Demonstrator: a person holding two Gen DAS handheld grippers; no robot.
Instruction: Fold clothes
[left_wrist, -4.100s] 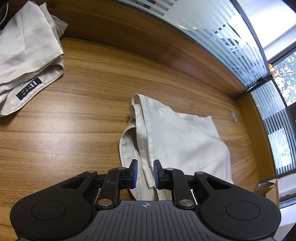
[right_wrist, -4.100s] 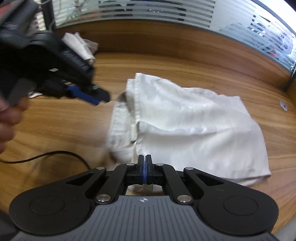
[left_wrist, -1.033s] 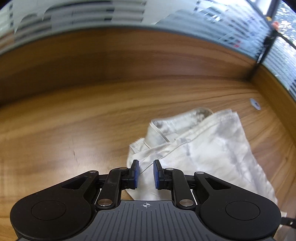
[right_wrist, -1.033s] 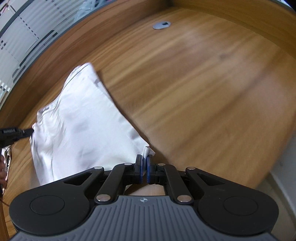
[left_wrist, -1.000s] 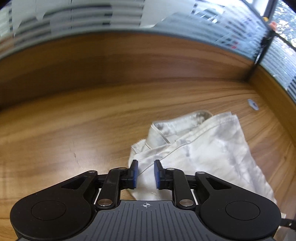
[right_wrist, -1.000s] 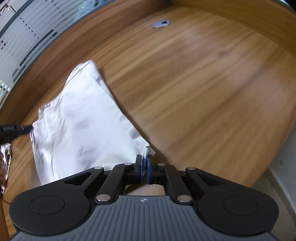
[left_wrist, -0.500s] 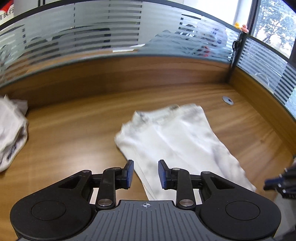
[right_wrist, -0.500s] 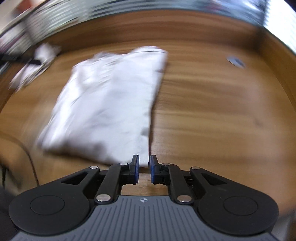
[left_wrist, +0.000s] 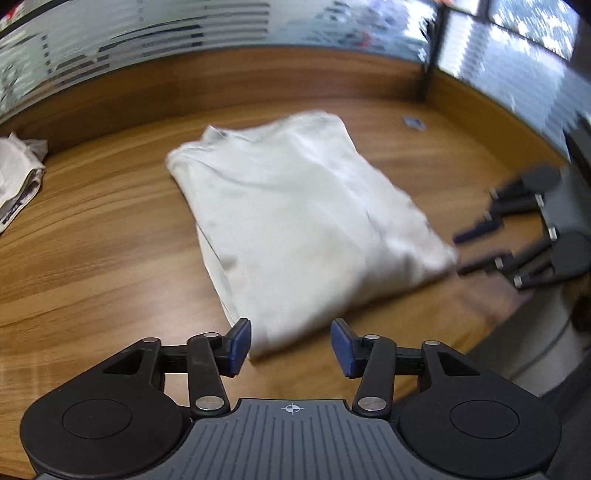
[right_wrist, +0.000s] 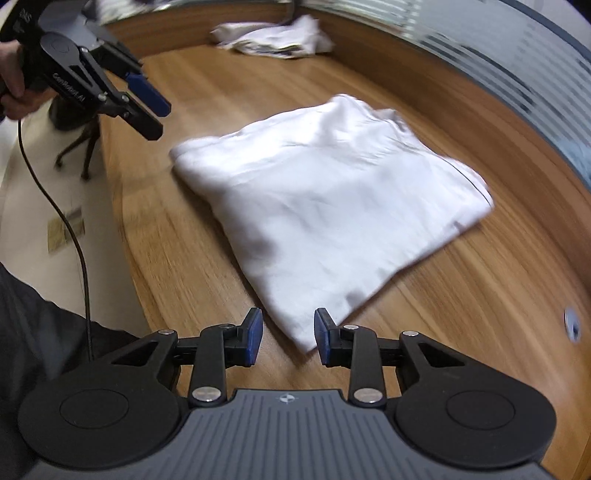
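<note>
A white garment (left_wrist: 295, 221) lies folded in a flat rectangle on the wooden desk (left_wrist: 92, 258). My left gripper (left_wrist: 291, 345) hovers at its near corner, jaws opening; the corner shows in the gap, but the pads press on nothing. The right gripper (left_wrist: 469, 251) appears at the garment's right corner, blurred. In the right wrist view the garment (right_wrist: 332, 206) stretches away from my right gripper (right_wrist: 288, 341), whose jaws are opening with the cloth's tip loose between the pads. A hand (right_wrist: 11, 74) holds the left gripper (right_wrist: 147, 99) above the desk's left edge.
A second, crumpled pile of light clothes (left_wrist: 18, 177) lies at the far left, also seen as the pile (right_wrist: 273, 37) against the back panel. A round cable grommet (left_wrist: 413, 123) sits beyond the garment. A cable (right_wrist: 74, 240) hangs past the desk's front edge (right_wrist: 125, 229).
The garment went from half folded and held to lying flat. The right gripper rolled, opened and let its corner go. The left gripper drew back along the desk and opened wider.
</note>
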